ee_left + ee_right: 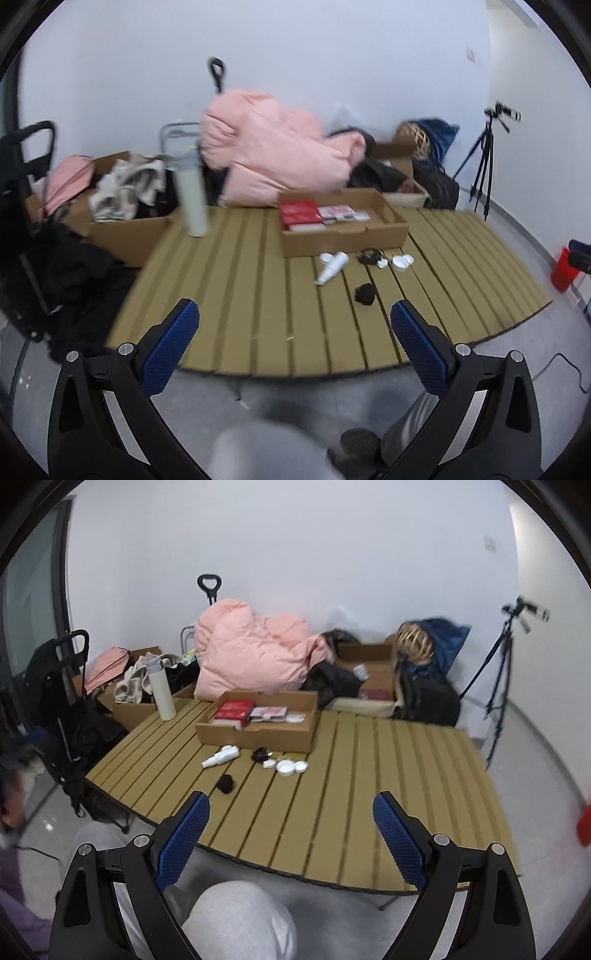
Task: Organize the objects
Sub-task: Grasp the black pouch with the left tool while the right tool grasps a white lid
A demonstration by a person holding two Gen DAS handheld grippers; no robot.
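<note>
The loose things I have to sort lie in a small cluster on the slatted table (369,775), just in front of the open box (258,723): a white bottle (220,757) on its side, a black clip-like bit (261,754), a few white lids (286,767), and a black lump (225,783) a little nearer to me. The box already has red packs (234,709) and pink packs (268,712) laid flat in rows, so I judge it is the place the loose items belong, and they sit close to it for short carries. A white flask (161,690) stands upright at the table's far left corner, apart from the rest. Behind the table a pink coat (251,657) is heaped over other cartons, and a tripod (506,672) stands at the right.

My left gripper (293,317) is spread wide and holds nothing; my right gripper (291,812) is likewise wide apart and empty. Both hang back over the near edge, above my knees, well short of the cluster. I think the sorting has hardly begun; the black lump is the nearest pick.
</note>
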